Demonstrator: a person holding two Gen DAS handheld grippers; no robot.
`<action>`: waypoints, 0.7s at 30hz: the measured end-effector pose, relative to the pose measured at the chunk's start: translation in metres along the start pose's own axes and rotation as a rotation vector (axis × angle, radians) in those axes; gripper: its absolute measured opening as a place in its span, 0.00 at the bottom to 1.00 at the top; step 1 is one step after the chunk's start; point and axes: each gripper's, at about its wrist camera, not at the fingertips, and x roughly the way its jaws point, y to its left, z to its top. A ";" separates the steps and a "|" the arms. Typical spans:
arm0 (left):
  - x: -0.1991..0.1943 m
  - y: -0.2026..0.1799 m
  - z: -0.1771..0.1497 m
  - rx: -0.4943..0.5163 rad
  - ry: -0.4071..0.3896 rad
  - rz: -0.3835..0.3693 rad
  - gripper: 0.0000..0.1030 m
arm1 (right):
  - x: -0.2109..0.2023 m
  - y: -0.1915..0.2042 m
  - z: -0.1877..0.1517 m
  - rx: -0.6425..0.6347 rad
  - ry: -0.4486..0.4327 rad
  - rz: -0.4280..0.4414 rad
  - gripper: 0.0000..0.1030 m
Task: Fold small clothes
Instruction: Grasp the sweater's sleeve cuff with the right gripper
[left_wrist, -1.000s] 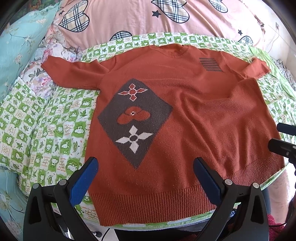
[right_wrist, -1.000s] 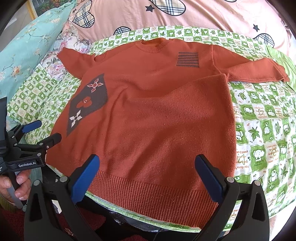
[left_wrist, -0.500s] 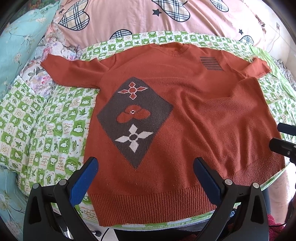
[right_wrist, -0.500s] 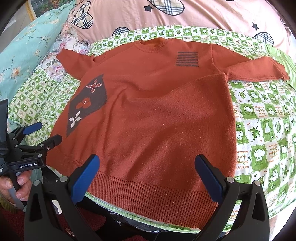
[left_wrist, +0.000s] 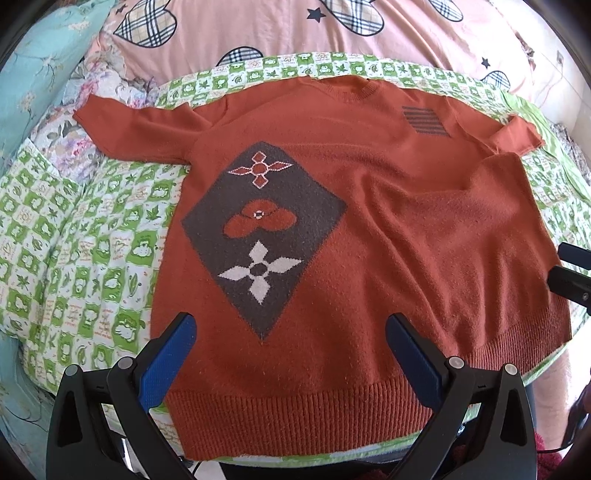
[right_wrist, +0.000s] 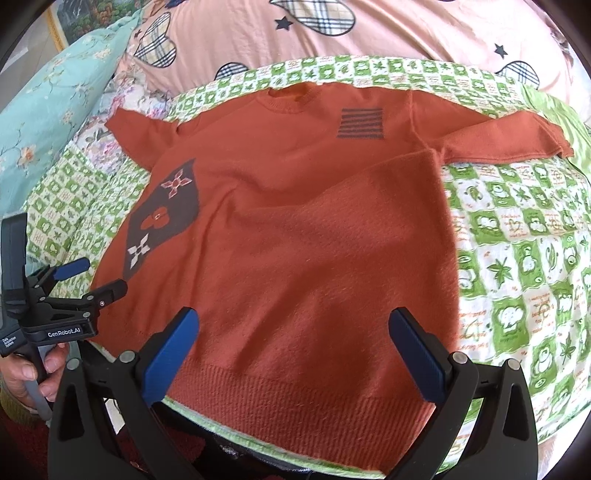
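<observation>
A rust-orange knit sweater (left_wrist: 369, 221) lies flat and face up on a green-checked quilt, with a dark diamond patch (left_wrist: 262, 232) on one side and a striped patch (left_wrist: 424, 121) near the chest. Both sleeves are spread out. It also shows in the right wrist view (right_wrist: 314, 240). My left gripper (left_wrist: 290, 332) is open and empty above the ribbed hem. My right gripper (right_wrist: 293, 328) is open and empty above the hem further right. The left gripper also shows in the right wrist view (right_wrist: 96, 277), and the right gripper's fingers (left_wrist: 569, 273) at the left view's right edge.
The green-checked quilt (left_wrist: 92, 240) covers the bed. A pink duvet with plaid hearts (left_wrist: 332, 33) lies behind the sweater. A teal floral pillow (right_wrist: 48, 107) sits at the far left. The bed's near edge (right_wrist: 229, 441) runs just under the hem.
Both grippers have stayed open above the hem. The views have shifted only slightly; the sweater has not moved.
</observation>
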 end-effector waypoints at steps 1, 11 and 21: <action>0.002 0.000 0.001 -0.002 -0.002 0.001 0.99 | 0.001 -0.005 0.001 0.013 -0.006 0.000 0.99; 0.016 -0.013 0.013 0.030 0.013 0.017 0.99 | 0.003 -0.052 0.013 0.113 -0.053 0.012 0.99; 0.027 -0.025 0.043 0.051 -0.015 0.014 0.99 | -0.034 -0.208 0.071 0.350 -0.236 -0.077 0.89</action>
